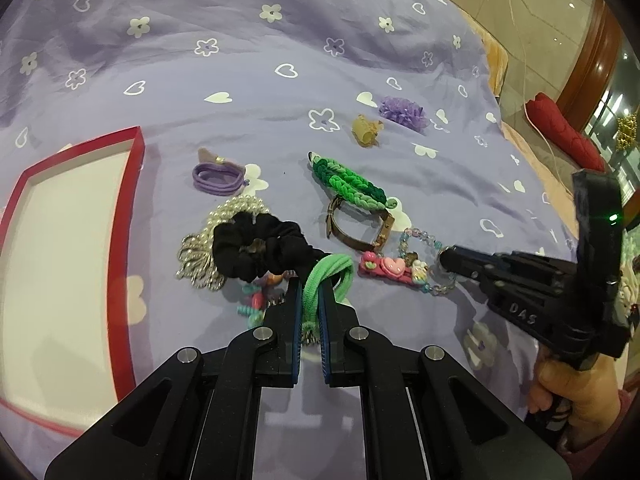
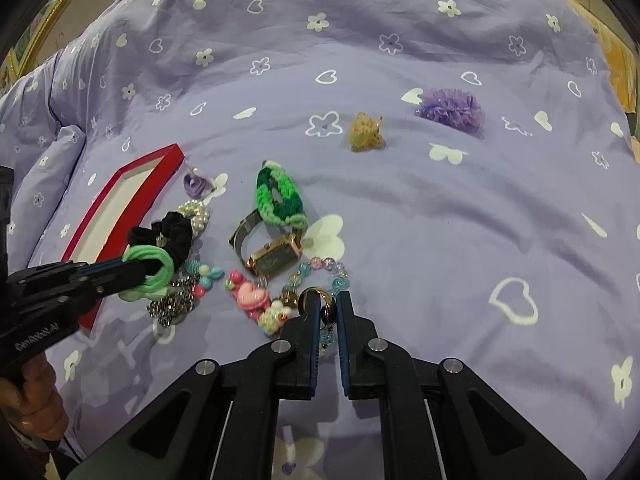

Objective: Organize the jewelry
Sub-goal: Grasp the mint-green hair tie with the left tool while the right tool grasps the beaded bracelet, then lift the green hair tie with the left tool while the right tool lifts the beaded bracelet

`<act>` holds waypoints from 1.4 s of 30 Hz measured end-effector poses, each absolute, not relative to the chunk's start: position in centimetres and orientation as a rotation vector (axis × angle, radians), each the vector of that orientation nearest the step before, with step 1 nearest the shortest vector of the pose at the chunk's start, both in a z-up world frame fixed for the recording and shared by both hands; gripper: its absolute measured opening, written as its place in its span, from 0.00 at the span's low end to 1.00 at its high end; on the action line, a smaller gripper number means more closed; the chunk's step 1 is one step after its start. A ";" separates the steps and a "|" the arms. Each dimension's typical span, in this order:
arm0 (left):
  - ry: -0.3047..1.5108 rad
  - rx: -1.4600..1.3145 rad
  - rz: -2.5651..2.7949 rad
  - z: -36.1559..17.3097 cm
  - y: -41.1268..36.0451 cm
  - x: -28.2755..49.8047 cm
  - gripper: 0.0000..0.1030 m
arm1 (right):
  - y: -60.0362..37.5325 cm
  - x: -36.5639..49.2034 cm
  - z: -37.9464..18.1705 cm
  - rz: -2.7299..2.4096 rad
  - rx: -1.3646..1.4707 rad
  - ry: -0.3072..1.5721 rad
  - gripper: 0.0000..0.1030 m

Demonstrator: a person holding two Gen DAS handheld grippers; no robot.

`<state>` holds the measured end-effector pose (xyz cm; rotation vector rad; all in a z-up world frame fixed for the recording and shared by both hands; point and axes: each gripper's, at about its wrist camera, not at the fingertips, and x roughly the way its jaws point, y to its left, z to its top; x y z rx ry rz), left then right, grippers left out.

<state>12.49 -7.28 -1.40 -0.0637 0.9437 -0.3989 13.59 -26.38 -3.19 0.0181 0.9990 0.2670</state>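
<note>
Sorting barely begun: red tray (image 1: 134, 184) holds nothing.
Left gripper (image 1: 310, 292) pinches green hair tie (image 1: 332, 276); right gripper (image 2: 329, 312) pinches a ring (image 2: 316, 294); remaining pieces lie on the bedspread (image 2: 400, 220).

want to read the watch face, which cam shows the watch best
Right wrist view: the watch lies close, its rectangular dark dial facing the lens, band curling behind. The left wrist view shows it side-on, mostly band and case edge, partly under the green braided band.

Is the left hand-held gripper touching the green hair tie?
Touching. The left wrist view shows the green hair tie pinched between the two fingers of the left hand-held gripper; the right wrist view shows the loop around its tip.
</note>
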 end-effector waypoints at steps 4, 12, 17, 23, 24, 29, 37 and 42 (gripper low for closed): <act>0.944 -0.063 -0.399 -1.3 -7.1 11.5 0.06 | -26.1 13.0 -4.2 0.253 0.003 1.040 0.13; 0.951 -0.069 -0.395 -1.5 -6.7 10.4 0.06 | -25.7 12.6 -4.0 0.198 -0.078 0.995 0.14; 0.960 -0.077 -0.392 -1.9 -6.2 10.0 0.06 | -24.8 12.6 -4.4 0.228 -0.121 0.999 0.10; 0.964 -0.086 -0.386 -2.2 -5.4 9.5 0.06 | -25.0 12.2 -4.3 0.239 -0.108 0.999 0.07; 0.963 -0.088 -0.385 -2.2 -5.3 9.3 0.06 | -25.1 12.1 -4.1 0.241 -0.098 0.993 0.07; 0.954 -0.095 -0.383 -1.6 -4.3 8.6 0.06 | -26.3 11.2 -2.5 0.280 0.026 0.949 0.07; 0.966 -0.094 -0.381 -1.9 -3.6 7.4 0.06 | -26.6 10.3 -3.8 0.229 0.019 1.011 0.11; 0.979 -0.093 -0.378 -2.4 -3.4 6.9 0.06 | -27.4 10.1 -2.8 0.232 0.053 0.987 0.17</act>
